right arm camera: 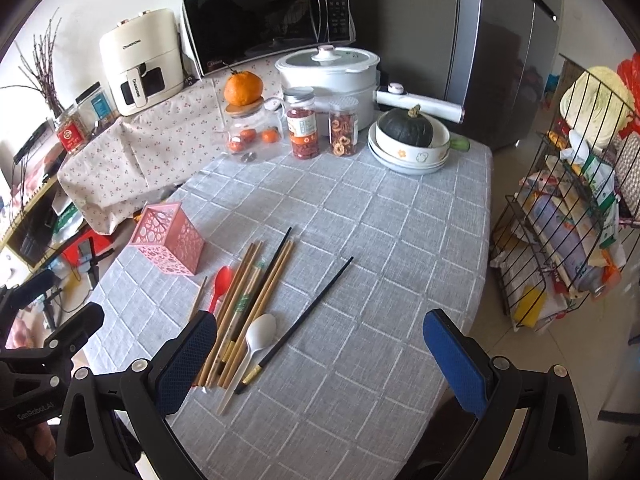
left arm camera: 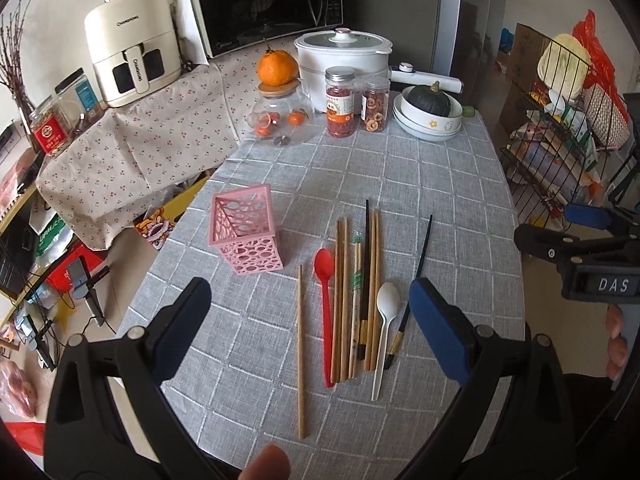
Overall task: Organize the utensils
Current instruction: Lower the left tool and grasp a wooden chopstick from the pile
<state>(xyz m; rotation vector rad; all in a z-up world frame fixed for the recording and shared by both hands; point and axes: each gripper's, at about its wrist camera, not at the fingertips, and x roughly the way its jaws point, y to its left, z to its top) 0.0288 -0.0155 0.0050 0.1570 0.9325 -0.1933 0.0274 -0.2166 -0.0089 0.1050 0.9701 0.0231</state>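
A pink perforated holder (left arm camera: 246, 236) (right arm camera: 168, 240) stands empty on the grey checked tablecloth (left arm camera: 280, 168). To its right lie a red spoon (left arm camera: 325, 304) (right arm camera: 222, 282), a bundle of wooden chopsticks (left arm camera: 348, 300) (right arm camera: 252, 300), a white spoon (left arm camera: 386, 316) (right arm camera: 258, 340) and a black chopstick (left arm camera: 422, 256) (right arm camera: 316, 304). One wooden chopstick (left arm camera: 301, 352) lies apart on the left. My left gripper (left arm camera: 310, 286) hovers open above the utensils' handles. My right gripper (right arm camera: 320, 318) is open over the black chopstick, holding nothing. Each gripper shows at the other view's edge.
At the table's far end stand a glass jar topped by an orange (left arm camera: 278, 66), two snack jars (left arm camera: 340, 102), a white pot (left arm camera: 344, 60) and stacked bowls holding a dark squash (left arm camera: 428, 100). A wire rack (right arm camera: 560, 220) stands right of the table. A cloth-covered shelf (left arm camera: 140, 140) is at left.
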